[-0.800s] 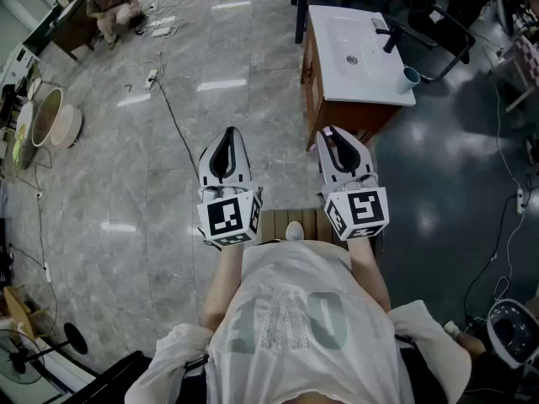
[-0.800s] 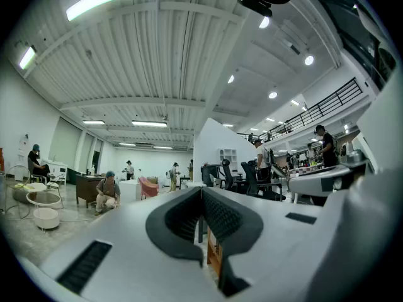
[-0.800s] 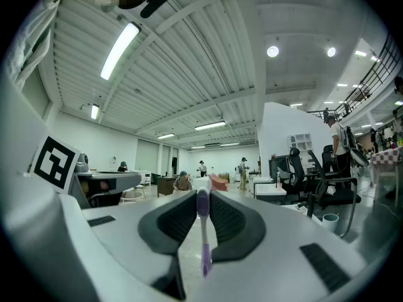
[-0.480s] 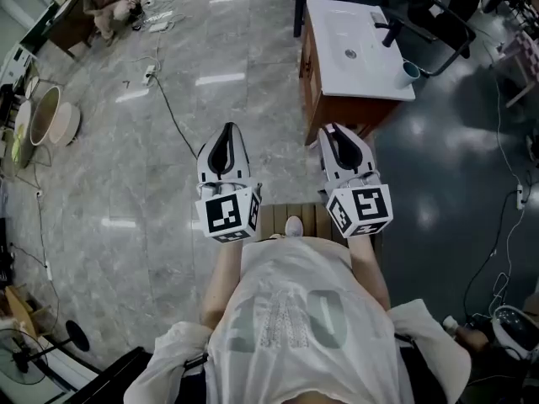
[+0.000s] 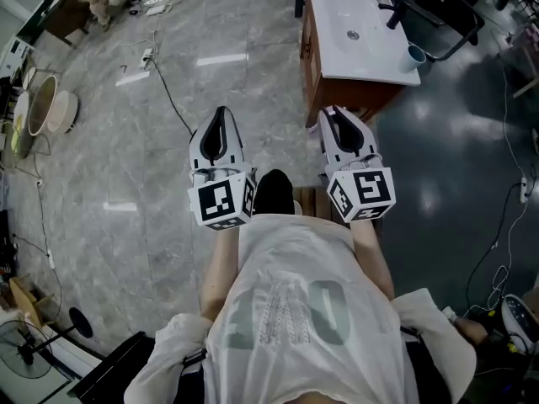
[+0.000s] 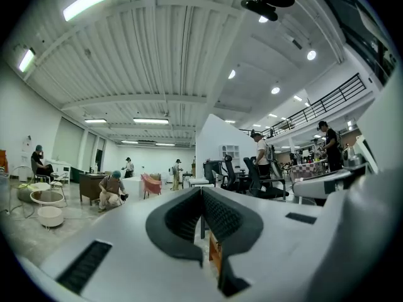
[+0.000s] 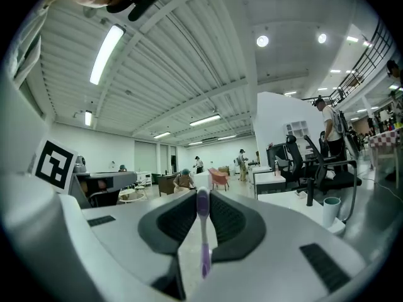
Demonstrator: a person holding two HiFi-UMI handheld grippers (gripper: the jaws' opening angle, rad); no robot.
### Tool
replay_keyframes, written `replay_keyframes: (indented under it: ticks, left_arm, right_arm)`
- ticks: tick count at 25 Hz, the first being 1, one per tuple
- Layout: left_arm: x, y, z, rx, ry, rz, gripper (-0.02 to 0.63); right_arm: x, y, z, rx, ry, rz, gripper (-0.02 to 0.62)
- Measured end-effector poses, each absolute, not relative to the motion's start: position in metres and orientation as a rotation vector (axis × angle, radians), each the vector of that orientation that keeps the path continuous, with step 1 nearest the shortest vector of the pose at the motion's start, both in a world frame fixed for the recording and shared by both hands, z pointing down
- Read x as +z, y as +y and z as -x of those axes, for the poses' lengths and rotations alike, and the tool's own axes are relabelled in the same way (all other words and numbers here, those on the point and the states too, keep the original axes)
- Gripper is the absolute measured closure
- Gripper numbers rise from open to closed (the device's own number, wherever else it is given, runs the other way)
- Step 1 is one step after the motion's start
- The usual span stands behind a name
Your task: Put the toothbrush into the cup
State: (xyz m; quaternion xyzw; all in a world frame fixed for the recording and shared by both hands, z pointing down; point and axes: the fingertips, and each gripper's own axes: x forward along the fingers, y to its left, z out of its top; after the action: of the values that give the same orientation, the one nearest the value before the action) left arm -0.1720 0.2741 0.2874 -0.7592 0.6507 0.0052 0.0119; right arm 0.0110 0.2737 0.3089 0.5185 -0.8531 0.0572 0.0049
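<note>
My right gripper [image 7: 203, 199] is shut on a white and purple toothbrush [image 7: 203, 234], which stands upright between the pads with its head at the jaw tips. A pale blue cup [image 7: 330, 211] stands ahead to the right on a white sink top. In the head view the cup [image 5: 414, 55] sits at the near right corner of the sink top [image 5: 337, 49], well ahead of my right gripper [image 5: 335, 114]; the toothbrush is hidden there. My left gripper [image 5: 221, 116] is held level beside it, and in its own view the left gripper [image 6: 201, 192] is shut with nothing in it.
A black tap [image 5: 394, 15] stands at the sink's right side, over a brown wooden cabinet [image 5: 313, 78]. A cable [image 5: 168, 99] runs across the grey floor on the left. Round basins [image 5: 42, 112] lie far left. An office chair [image 5: 455, 19] stands behind the sink.
The sink and floor have slid up in the head view. A dark shoe now shows between the grippers. Both grippers keep their pose and stay shut.
</note>
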Motion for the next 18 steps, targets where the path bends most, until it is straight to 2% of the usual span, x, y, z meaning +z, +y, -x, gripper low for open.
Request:
replay_keyframes:
  ticks: [10, 18]
  left_arm:
    - [0.287, 0.207, 0.183, 0.083, 2.039, 2.280, 0.578]
    - [0.357, 0.107, 0.208, 0.094, 2.090, 2.283, 0.580]
  right_arm:
    - [0.315, 0.217, -0.026, 0.081, -2.667, -1.645, 0.518]
    - [0.390, 0.123, 0.000, 0.145, -2.669, -1.565, 0.518]
